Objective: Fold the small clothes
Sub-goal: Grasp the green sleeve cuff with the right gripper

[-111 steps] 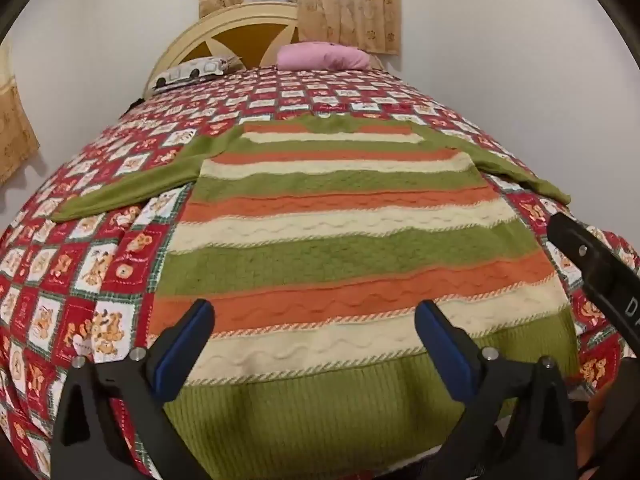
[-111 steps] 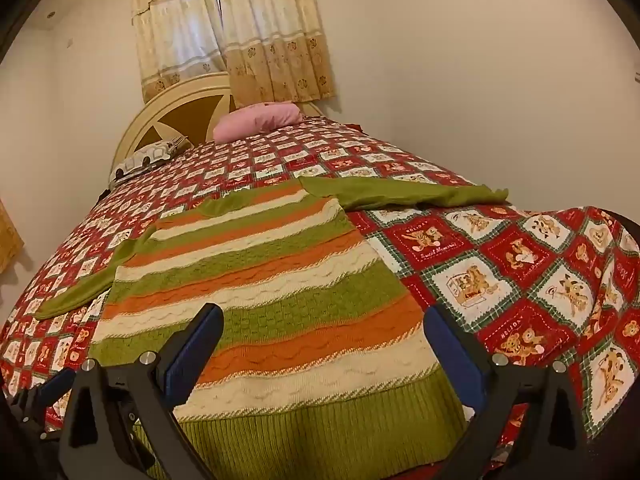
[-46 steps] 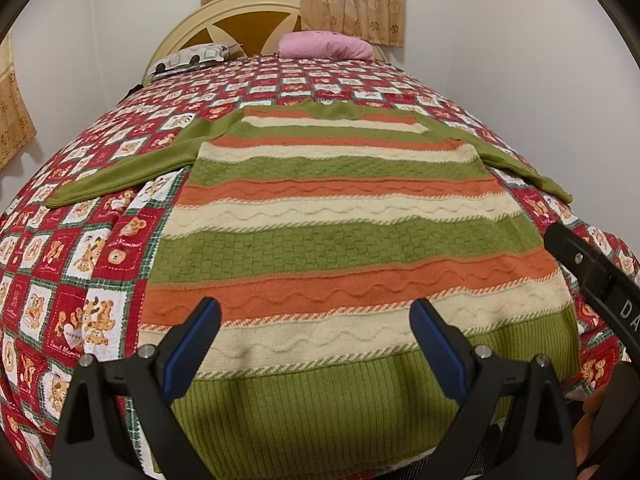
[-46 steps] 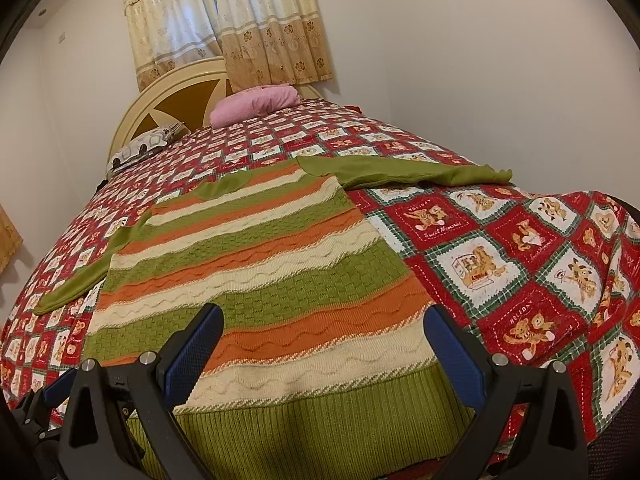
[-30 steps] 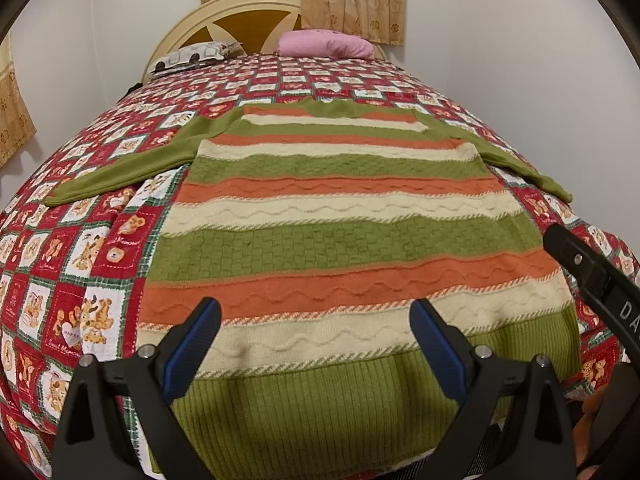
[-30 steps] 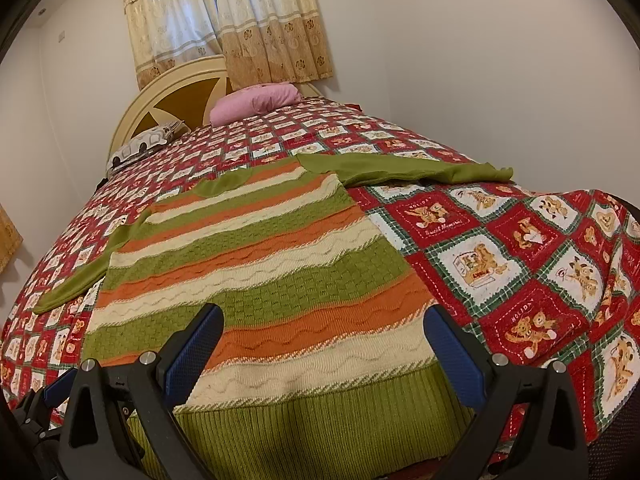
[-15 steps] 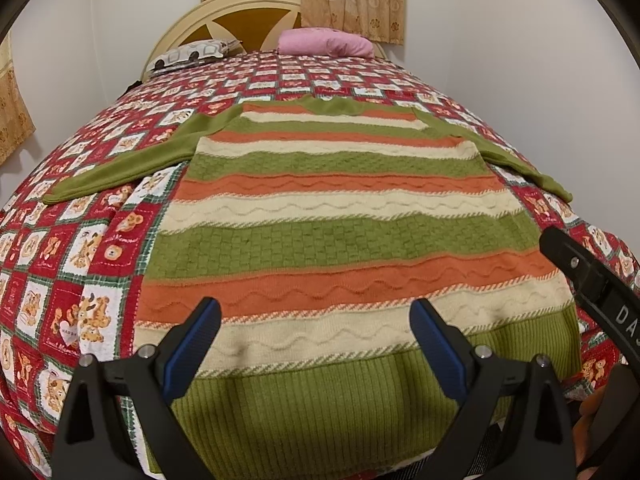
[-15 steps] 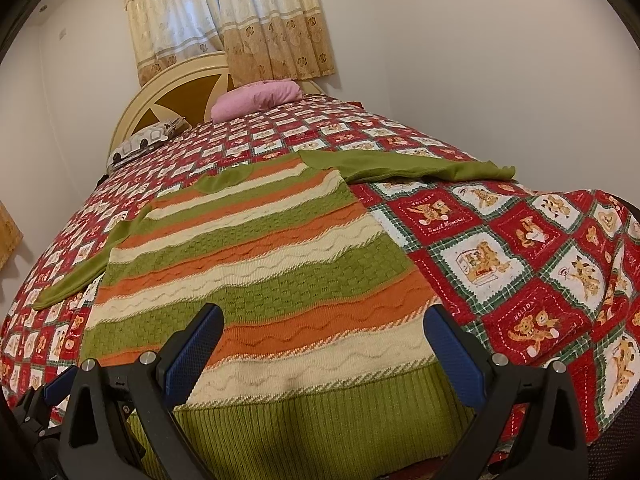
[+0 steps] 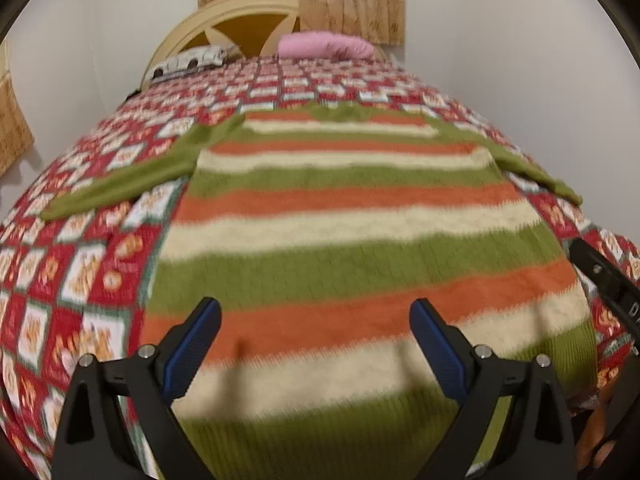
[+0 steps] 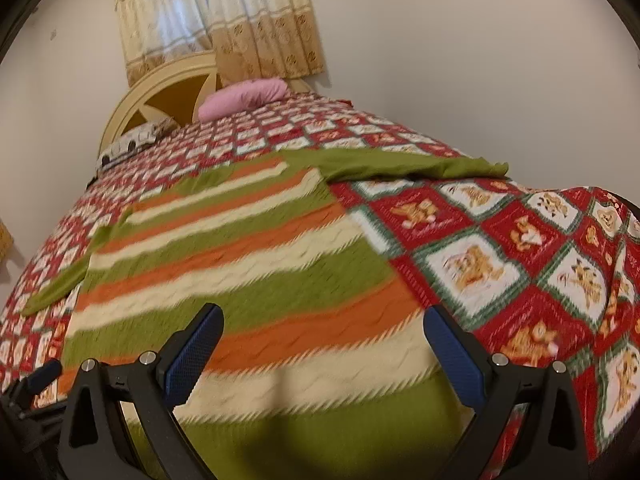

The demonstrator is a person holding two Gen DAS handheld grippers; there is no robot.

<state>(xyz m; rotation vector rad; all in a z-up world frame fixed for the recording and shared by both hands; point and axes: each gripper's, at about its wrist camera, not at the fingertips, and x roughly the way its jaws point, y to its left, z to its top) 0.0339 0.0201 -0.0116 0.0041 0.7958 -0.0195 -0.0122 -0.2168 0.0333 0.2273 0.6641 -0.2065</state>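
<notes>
Blue pads line our fingers, and on both tools the jaws stand wide apart with nothing between them. Our left gripper (image 9: 314,344) hangs over the lower part of the sweater (image 9: 360,240), near its green ribbed hem, and we cannot tell if the fingertips touch the knit. Our right gripper (image 10: 324,350) is above the same hem, more to the right corner of the sweater (image 10: 240,264). In the right wrist view we see the left tool low at the left edge, and in the left wrist view a black part of the right tool comes in at the right edge. The sweater lies flat on the bed, spread open with green, orange and cream stripes across the body. Its hem is nearest to us and its neck points to the far end. Both green sleeves are stretched out to the sides: the left sleeve (image 9: 120,188) goes down to the left, and the right sleeve (image 10: 408,166) lies on the bedspread (image 10: 520,248), which has red and white squares with small animal pictures. Both views are a little blurred. At the far end a pink pillow (image 9: 324,46) lies against the rounded cream headboard (image 9: 224,20), and a second, patterned pillow (image 9: 192,62) is beside it. Behind the headboard hang beige curtains (image 10: 224,24) on a pale wall.
</notes>
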